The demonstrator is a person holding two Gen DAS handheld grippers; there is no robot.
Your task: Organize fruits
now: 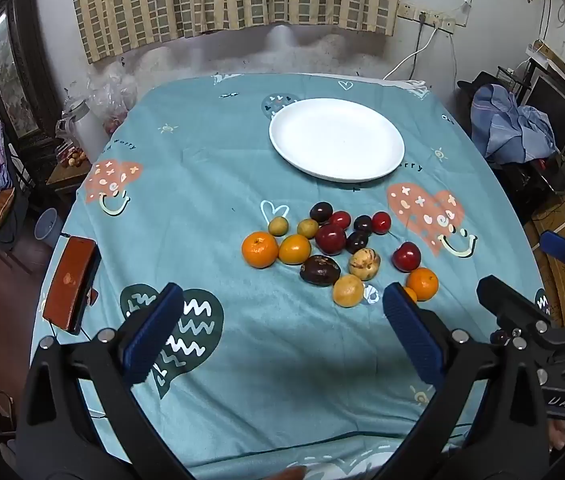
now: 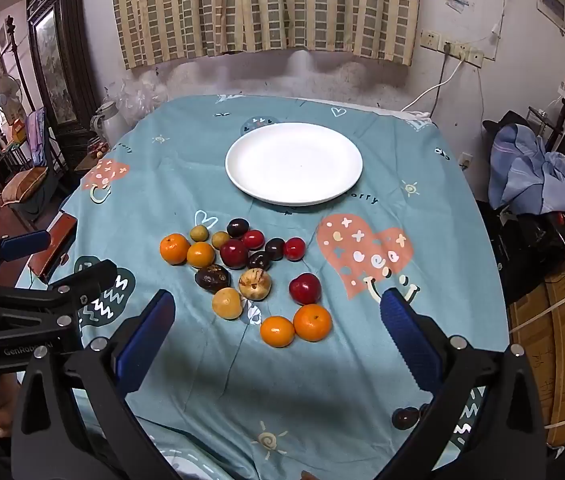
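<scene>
Left claw: the black left claw with blue ribbed pads (image 1: 282,320) hung above the near part of the bench, released, its pads spread wide and nothing between them
Right claw: the black right claw with blue ribbed pads (image 2: 278,332) also stood released and bare, pads well apart, hovering over the near edge
Claws together: each showed at the side of the other's view, the right claw (image 1: 538,280) at the right edge, the left claw (image 2: 42,264) at the left edge
Bench: the bench carried a teal cloth printed with hearts and smiling faces (image 2: 186,364)
Nearest fruit: two round orange tangerines (image 2: 296,326) lay touching each other, just ahead of the right claw; a glossy red plum (image 2: 305,288) sat just behind them
Cluster middle: a pale yellow round fruit (image 2: 227,303), a tan streaked fruit (image 2: 255,283) and a wrinkled dark brown fruit (image 2: 213,278) lay close together
Cluster far side: two more orange tangerines (image 1: 274,249) touched side by side at the left; beside them two small yellow-green fruits (image 1: 293,227) and a bunch of dark red and purple plums (image 1: 346,228)
Stray fruit: one dark plum (image 2: 405,418) lay apart by the right claw's right finger
Plate: the round white plate (image 1: 336,139) sat bare beyond the fruit, apart from it
Left edge: a reddish-brown oblong block (image 1: 69,282) rested near the bench edge
</scene>
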